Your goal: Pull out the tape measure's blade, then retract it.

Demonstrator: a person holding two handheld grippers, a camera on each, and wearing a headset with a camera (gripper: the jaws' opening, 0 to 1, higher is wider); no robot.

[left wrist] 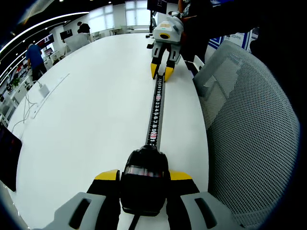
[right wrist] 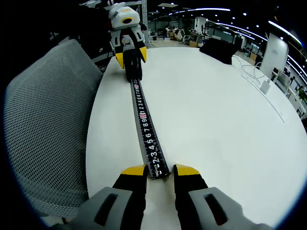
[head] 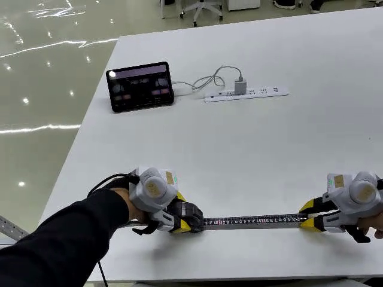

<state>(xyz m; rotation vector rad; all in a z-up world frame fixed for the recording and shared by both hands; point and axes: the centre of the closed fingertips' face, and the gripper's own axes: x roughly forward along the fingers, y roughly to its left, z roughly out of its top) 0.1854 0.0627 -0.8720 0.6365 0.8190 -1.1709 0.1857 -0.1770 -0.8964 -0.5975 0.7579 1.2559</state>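
The blade (head: pixel 251 220) lies flat along the near edge of the bench (head: pixel 239 149), its long axis running left to right from case to tip. My left tongs (left wrist: pixel 144 175) clamp the tape measure's case (left wrist: pixel 144 184). My right tongs (right wrist: pixel 159 171) straddle the tip, seemingly nipping it.
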